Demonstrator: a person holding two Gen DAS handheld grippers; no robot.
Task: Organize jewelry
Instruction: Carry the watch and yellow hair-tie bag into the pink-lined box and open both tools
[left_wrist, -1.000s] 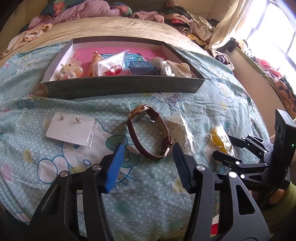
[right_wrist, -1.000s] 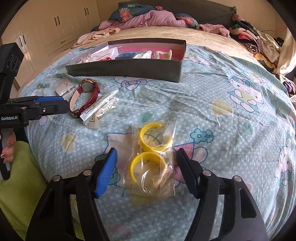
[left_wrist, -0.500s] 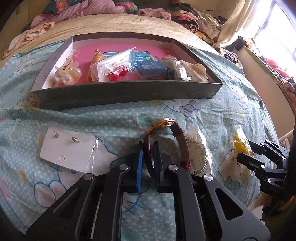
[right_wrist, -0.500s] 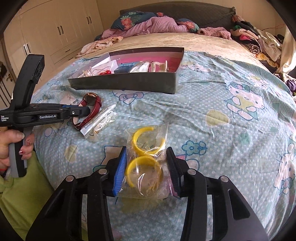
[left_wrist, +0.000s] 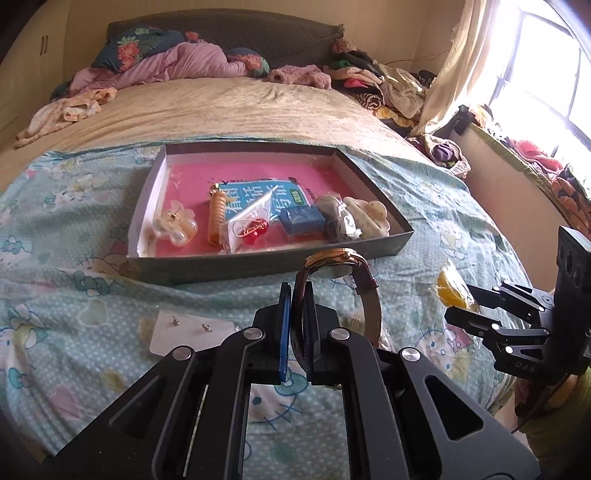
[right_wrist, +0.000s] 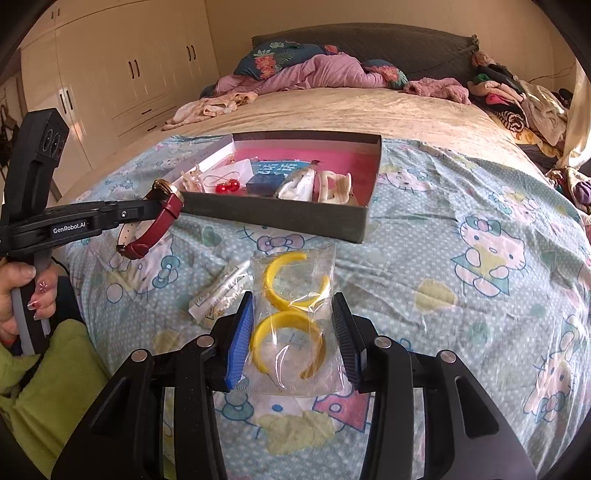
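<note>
My left gripper (left_wrist: 295, 325) is shut on the brown strap of a gold-cased watch (left_wrist: 334, 267) and holds it lifted above the bed, just in front of the grey box (left_wrist: 266, 264) with the pink floor. The watch also shows in the right wrist view (right_wrist: 155, 225), hanging from the left gripper (right_wrist: 147, 212). My right gripper (right_wrist: 293, 328) is shut on a clear bag with two yellow hoop earrings (right_wrist: 291, 314), raised off the sheet. The bag shows in the left wrist view (left_wrist: 452, 291).
The box (right_wrist: 295, 218) holds several pieces: a pearl clip (left_wrist: 175, 225), red earrings in a bag (left_wrist: 251, 229), a blue case (left_wrist: 301, 219). A stud-earring card (left_wrist: 188, 330) and a small bagged piece (right_wrist: 218, 295) lie on the sheet. Clothes pile at the bed's far end.
My left gripper closed on the watch strap and lifted the watch off the bed. My right gripper closed on the yellow earring bag and raised it.
</note>
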